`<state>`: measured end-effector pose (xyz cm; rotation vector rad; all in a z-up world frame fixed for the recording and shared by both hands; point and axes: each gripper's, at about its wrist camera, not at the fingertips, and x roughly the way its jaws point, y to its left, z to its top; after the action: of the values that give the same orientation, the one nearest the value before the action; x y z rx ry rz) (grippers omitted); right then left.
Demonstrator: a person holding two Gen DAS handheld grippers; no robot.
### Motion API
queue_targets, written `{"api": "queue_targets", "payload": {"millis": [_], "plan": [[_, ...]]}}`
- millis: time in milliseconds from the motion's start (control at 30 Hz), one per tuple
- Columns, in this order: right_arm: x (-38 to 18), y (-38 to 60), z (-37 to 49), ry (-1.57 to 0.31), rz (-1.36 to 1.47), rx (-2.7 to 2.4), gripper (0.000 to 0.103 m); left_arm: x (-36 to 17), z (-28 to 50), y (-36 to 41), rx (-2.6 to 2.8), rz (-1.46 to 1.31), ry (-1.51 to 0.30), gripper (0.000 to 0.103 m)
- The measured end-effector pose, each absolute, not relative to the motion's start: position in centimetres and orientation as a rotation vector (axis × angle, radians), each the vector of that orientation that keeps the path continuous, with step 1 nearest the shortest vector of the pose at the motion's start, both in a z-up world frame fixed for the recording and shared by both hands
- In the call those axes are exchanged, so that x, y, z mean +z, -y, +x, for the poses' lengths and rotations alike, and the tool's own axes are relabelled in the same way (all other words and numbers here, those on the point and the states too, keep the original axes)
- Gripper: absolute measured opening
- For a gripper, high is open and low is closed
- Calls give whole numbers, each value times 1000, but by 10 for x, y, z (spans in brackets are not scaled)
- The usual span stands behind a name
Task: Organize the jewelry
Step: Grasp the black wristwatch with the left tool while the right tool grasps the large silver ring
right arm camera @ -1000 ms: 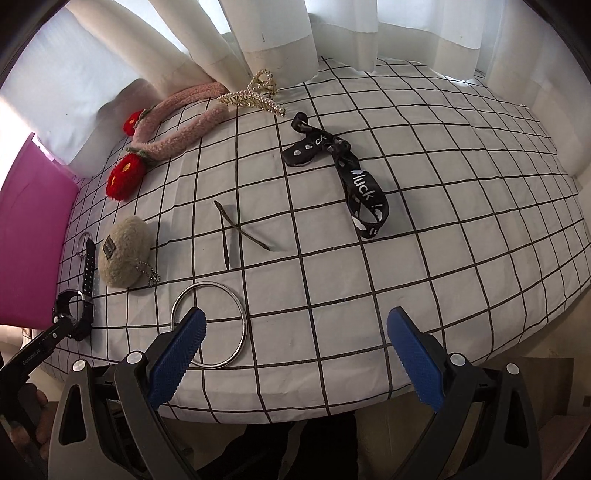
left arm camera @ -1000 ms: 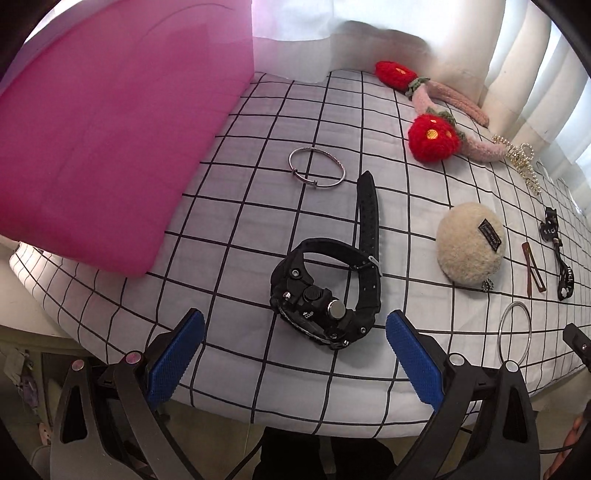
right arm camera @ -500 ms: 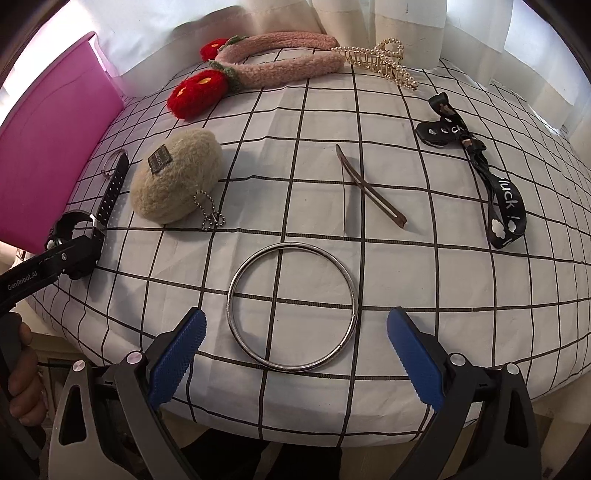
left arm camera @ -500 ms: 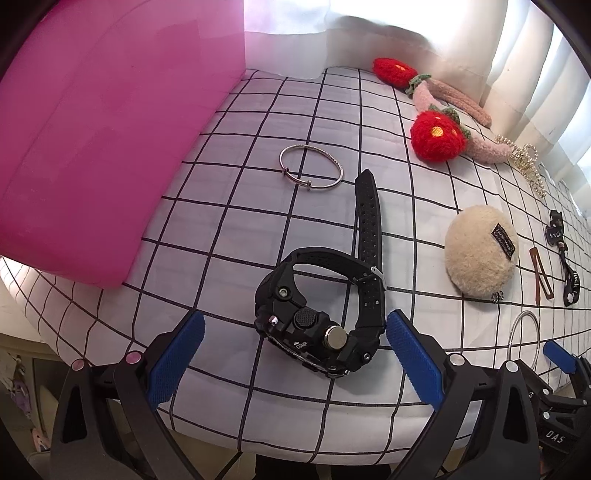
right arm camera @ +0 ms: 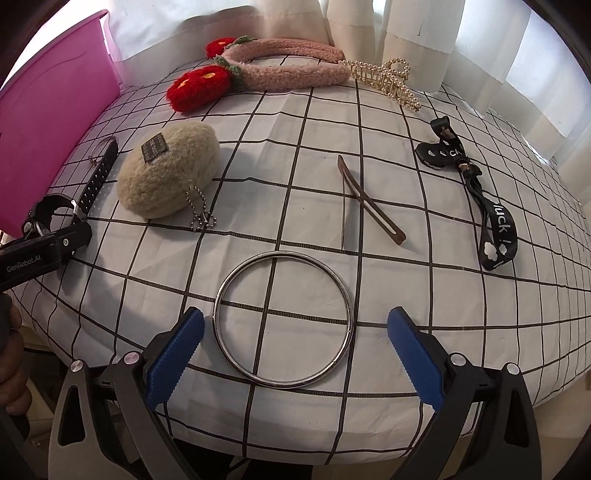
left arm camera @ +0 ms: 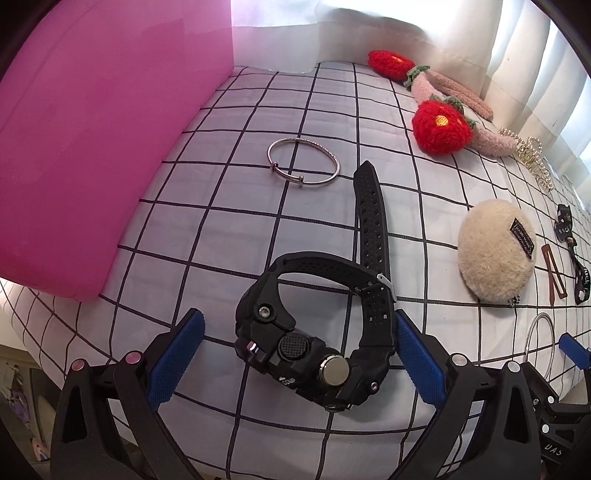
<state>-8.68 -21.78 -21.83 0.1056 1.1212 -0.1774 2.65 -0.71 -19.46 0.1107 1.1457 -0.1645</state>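
Both tools have moved in toward the table since a second ago: the black watch [left arm camera: 317, 332] now sits between the left tool's [left arm camera: 295, 358] spread blue pads [left arm camera: 417, 358], and the large steel ring [right arm camera: 282, 319] lies between the right tool's [right arm camera: 293, 356] pads [right arm camera: 175, 354]. Each tool is open wide and grips nothing. In the left wrist view the right-hand pad looks to be at or just beside the watch's buckle side, though contact cannot be told; the other pad stands apart from the case.

From the left tool, the watch's free strap runs toward 12 o'clock, and a thin silver bangle [left arm camera: 303, 162] lies beyond it, near the pink bin [left arm camera: 92, 129] that fills 10 o'clock. A cream plush pouch [left arm camera: 491, 251] is at 2 o'clock, with the red knitted flowers of a pink headband [left arm camera: 439, 125] farther off at 1 o'clock.

From the right tool, a brown hair clip [right arm camera: 369, 206] lies at 1 o'clock beyond the ring, and a black strap charm [right arm camera: 491, 229] at 2 o'clock. The pouch, with its bead chain, sits at 11 o'clock, the headband and a pearl claw clip [right arm camera: 388, 83] toward 12 o'clock at the curtain [right arm camera: 406, 29]. At 9 o'clock a hand [right arm camera: 11, 362] holds the left tool by the watch. All rest on the grid-checked tablecloth [right arm camera: 443, 295].
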Motion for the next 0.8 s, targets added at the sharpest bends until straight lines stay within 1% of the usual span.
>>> {"api": "queue_targets", "payload": {"millis": [100, 233, 367, 433, 467, 500, 533, 567, 600, 800], "plan": [[-219, 218, -91, -1080, 92, -168, 94, -194, 20, 6, -172, 115, -1098, 98], [-218, 222, -103, -1040, 74, -148, 94, -192, 22, 5, -171, 113, -1103, 98], [-216, 219, -101, -1066, 80, -147, 94, -189, 19, 5, -180, 115, -1109, 97], [-214, 216, -98, -1080, 79, -136, 93, -189, 21, 7, -184, 118, -1117, 94], [-214, 216, -97, -1081, 78, -130, 92, -188, 20, 9, -191, 121, -1116, 89], [-213, 216, -97, -1078, 75, -123, 86, -187, 18, 11, -201, 126, -1114, 83], [-211, 215, -96, -1072, 68, -112, 82, -185, 16, 14, -213, 133, -1109, 79], [-209, 212, -97, -1066, 55, -103, 71, -184, 14, 17, -224, 142, -1105, 72], [-209, 210, -97, -1071, 47, -100, 72, -183, 13, 18, -228, 146, -1102, 68], [-203, 213, -98, -1067, 79, -89, 71, -182, 14, 16, -229, 132, -1113, 67]]}}
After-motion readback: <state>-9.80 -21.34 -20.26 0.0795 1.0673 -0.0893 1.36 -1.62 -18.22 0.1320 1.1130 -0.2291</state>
